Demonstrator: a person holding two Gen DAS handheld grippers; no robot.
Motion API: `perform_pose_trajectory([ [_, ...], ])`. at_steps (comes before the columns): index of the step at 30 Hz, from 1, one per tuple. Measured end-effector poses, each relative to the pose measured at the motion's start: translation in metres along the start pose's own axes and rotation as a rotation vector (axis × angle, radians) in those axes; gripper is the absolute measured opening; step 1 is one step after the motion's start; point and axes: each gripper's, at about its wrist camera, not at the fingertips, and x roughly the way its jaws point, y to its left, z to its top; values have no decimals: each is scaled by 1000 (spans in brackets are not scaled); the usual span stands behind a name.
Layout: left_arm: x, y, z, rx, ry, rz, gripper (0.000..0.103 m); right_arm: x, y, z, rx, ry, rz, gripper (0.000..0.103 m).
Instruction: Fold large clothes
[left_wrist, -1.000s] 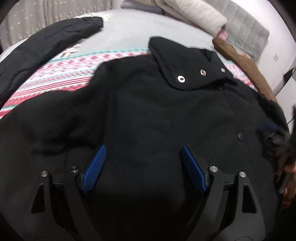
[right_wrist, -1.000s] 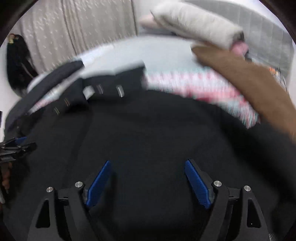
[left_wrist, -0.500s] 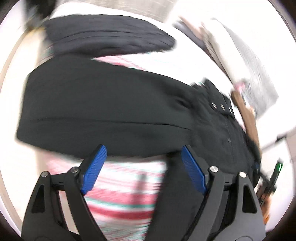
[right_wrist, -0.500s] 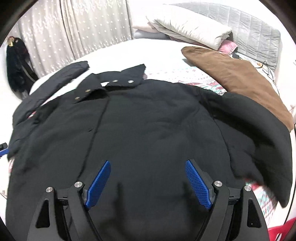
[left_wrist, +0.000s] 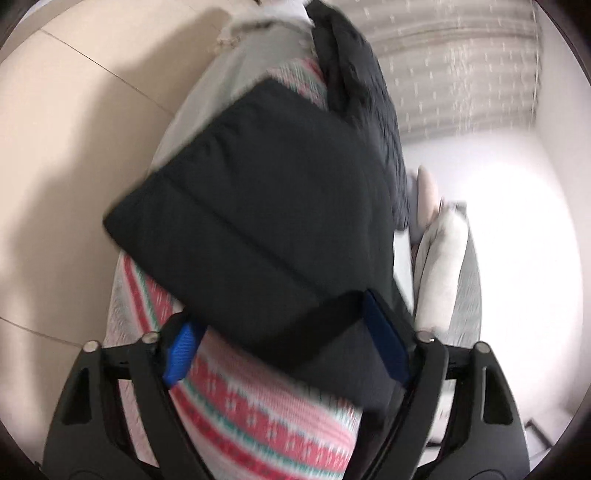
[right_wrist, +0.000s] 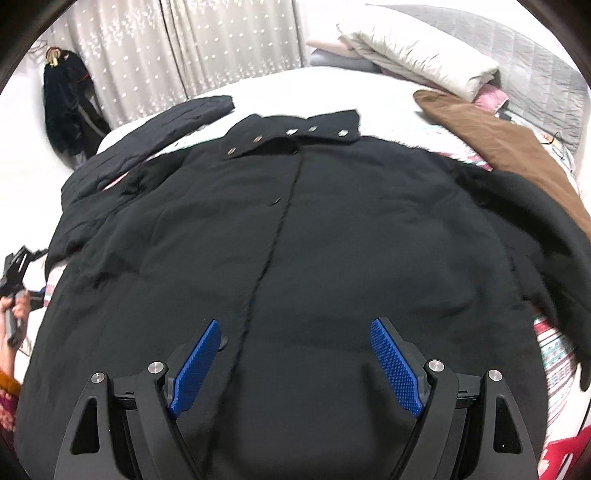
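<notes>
A large black coat (right_wrist: 288, 240) lies spread face up on the bed, collar with metal snaps (right_wrist: 295, 133) at the far side. My right gripper (right_wrist: 295, 350) is open just above its lower front, empty. My left gripper (left_wrist: 280, 332) is open over the coat's left sleeve (left_wrist: 258, 221); the sleeve end lies between its blue pads, and touching cannot be told. The left gripper also shows at the left edge of the right wrist view (right_wrist: 16, 266), held in a hand.
A striped red, white and green blanket (left_wrist: 266, 413) covers the bed under the coat. A brown garment (right_wrist: 498, 147) lies at the right, folded bedding (right_wrist: 417, 62) at the back, another dark garment (right_wrist: 166, 129) at far left. Tiled floor (left_wrist: 55, 166) lies beyond the bed edge.
My left gripper has swung left from the coat's chest to its left sleeve near the bed edge. My right gripper's view has settled over the coat's lower front.
</notes>
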Motion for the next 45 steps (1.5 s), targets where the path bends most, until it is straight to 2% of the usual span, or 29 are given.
perform_pose_trajectory([
  [1, -1, -1, 3, -11, -29, -6, 61, 3, 4, -1, -1, 8, 3, 85],
  [2, -2, -4, 9, -21, -59, -7, 53, 5, 8, -3, -4, 15, 4, 85],
  [4, -6, -17, 18, 3, -110, 17, 15, 10, 15, -6, -18, 29, 2, 85],
  [6, -21, -37, 27, 65, -167, 1, 11, 12, 19, -9, -34, 38, -1, 85],
  [7, -35, -53, 26, 121, -226, -28, 10, 14, 20, -11, -40, 41, -3, 85],
  [10, -62, -73, 18, 201, -372, 12, 9, 19, 18, -14, -33, 50, -6, 85],
  [11, -60, -71, 17, 188, -384, 55, 9, 21, 16, -14, -24, 55, -5, 85],
  [13, -40, -53, 19, 108, -335, 147, 9, 25, 10, -16, 2, 63, 3, 85],
  [15, -21, -36, 25, 47, -280, 205, 10, 27, 3, -18, 23, 71, 8, 85],
  [17, -13, -32, 24, 42, -237, 257, 13, 25, -4, -20, 29, 75, 1, 85],
  [18, -13, -38, 23, 59, -231, 285, 18, 23, -8, -21, 31, 74, -3, 85],
  [20, -17, -59, 22, 120, -226, 389, 30, 17, -19, -22, 46, 64, -13, 85],
  [21, -19, -70, 25, 149, -225, 414, 40, 13, -26, -22, 62, 58, -17, 85],
  [22, -20, -86, 24, 202, -225, 443, 55, 10, -34, -22, 79, 51, -22, 85],
  [24, -34, -97, 13, 295, -233, 468, 73, 2, -49, -22, 123, 36, -31, 85],
  [25, -37, -112, 5, 357, -239, 483, 78, -2, -56, -23, 145, 28, -33, 85],
  [27, -46, -125, -6, 440, -233, 508, 83, -10, -71, -25, 192, 11, -34, 85],
  [30, -42, -145, -24, 531, -183, 530, 90, -19, -87, -26, 240, -2, -30, 85],
  [35, -32, -180, -73, 657, -16, 423, 96, -41, -121, -33, 320, -30, -20, 85],
  [40, -18, -217, -127, 763, 105, 339, 100, -65, -171, -47, 418, -50, -50, 85],
  [45, 1, -250, -181, 913, 198, 305, 100, -86, -246, -72, 629, -103, -36, 85],
])
